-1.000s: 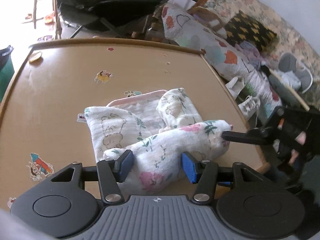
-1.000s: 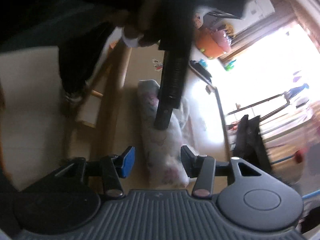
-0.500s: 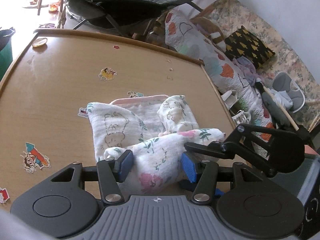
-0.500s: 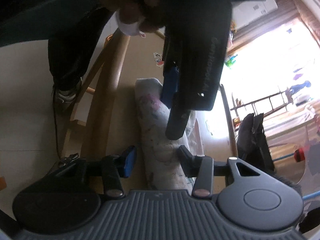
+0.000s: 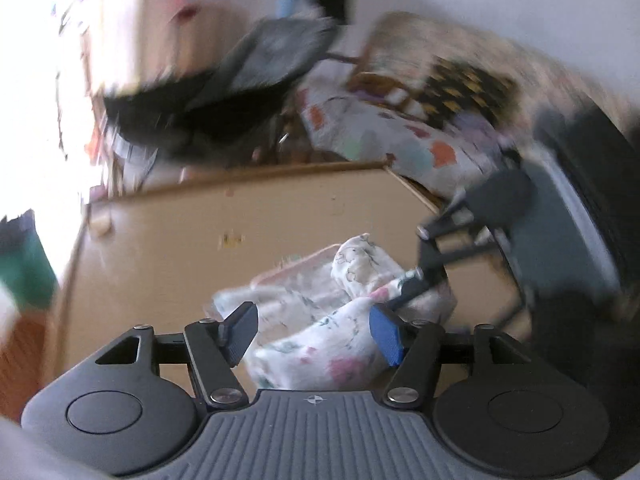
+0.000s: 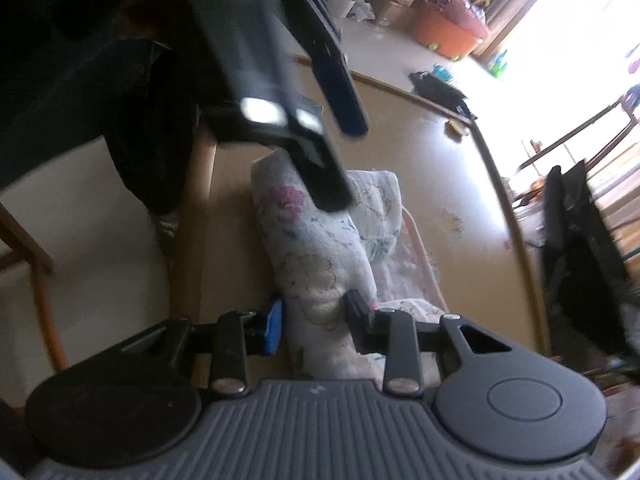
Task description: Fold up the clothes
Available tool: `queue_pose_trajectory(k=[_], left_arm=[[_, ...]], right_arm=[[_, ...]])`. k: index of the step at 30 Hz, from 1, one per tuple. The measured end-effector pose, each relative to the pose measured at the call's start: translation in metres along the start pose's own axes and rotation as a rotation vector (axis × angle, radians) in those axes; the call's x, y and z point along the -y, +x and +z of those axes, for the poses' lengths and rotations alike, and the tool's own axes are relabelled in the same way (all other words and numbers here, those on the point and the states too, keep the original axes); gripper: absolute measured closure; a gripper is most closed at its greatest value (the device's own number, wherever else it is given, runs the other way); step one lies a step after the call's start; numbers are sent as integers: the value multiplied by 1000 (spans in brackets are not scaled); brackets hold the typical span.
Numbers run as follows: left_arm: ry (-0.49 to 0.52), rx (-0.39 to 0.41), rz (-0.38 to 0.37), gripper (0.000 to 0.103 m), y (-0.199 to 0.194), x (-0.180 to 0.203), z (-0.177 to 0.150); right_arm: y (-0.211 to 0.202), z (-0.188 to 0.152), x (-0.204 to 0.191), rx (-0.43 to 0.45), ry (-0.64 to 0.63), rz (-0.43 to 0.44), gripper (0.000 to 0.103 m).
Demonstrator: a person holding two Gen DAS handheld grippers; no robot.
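Observation:
A white floral cloth (image 5: 320,356) lies bunched in a roll on the tan table (image 5: 160,240), over a pink-edged piece. My left gripper (image 5: 314,330) is open, its blue pads standing wide on either side of the roll's near end. In the right wrist view the cloth (image 6: 316,240) runs away from me, and my right gripper (image 6: 314,320) is shut on its near end, pads pressed into the fabric. The right gripper (image 5: 406,286) shows in the blurred left view at the roll's far end. The left gripper (image 6: 344,164) hangs over the roll's far part.
Beyond the table's far right edge stands a sofa with a patterned quilt (image 5: 400,136) and a dark cushion (image 5: 464,88). A dark folded chair (image 5: 240,80) is behind the table. A person's dark trouser leg (image 6: 140,120) is by the table edge (image 6: 204,168).
The right gripper's fingers have narrowed onto the roll's end. The left gripper's fingers have spread wider, and its view has swung and blurred.

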State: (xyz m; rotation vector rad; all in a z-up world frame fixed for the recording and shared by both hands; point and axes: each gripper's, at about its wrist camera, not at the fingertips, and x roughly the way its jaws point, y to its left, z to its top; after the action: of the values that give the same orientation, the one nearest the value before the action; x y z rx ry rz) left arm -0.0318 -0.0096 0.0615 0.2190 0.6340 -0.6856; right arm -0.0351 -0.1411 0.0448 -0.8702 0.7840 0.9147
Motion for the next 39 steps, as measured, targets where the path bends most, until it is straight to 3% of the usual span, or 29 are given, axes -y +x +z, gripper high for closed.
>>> queue_pose_trajectory(k=[4,8,12,15,18,20,24,31,39], left_arm=[[295,-53,6,39,0,18,-2],[558,-141,-7,38,12,34,-12],[716,-180,9,38,27,45,-18],[762,-170,35,38,32,49,-15],[789,-199,40,51,40,53,-11],[773,-223,32,68,43,55,-4],[712,-265,-4,74,44,51,9],[579,-289,-63,74,45,34,10],[481,-286,-92,74,51,17,-5]], right_arm=[[1,-3,23,5,59,108,69],[1,-3,36,12,115,152,69],[0,-5,43,25,165,172,69],[-1,-6,49,35,203,187,69],[-2,-7,55,45,241,202,69],[-2,-8,59,52,266,212,69],[-4,-10,64,65,314,218,64],[-30,-21,20,110,209,10,51],[-24,-42,-45,83,-184,-265,50]])
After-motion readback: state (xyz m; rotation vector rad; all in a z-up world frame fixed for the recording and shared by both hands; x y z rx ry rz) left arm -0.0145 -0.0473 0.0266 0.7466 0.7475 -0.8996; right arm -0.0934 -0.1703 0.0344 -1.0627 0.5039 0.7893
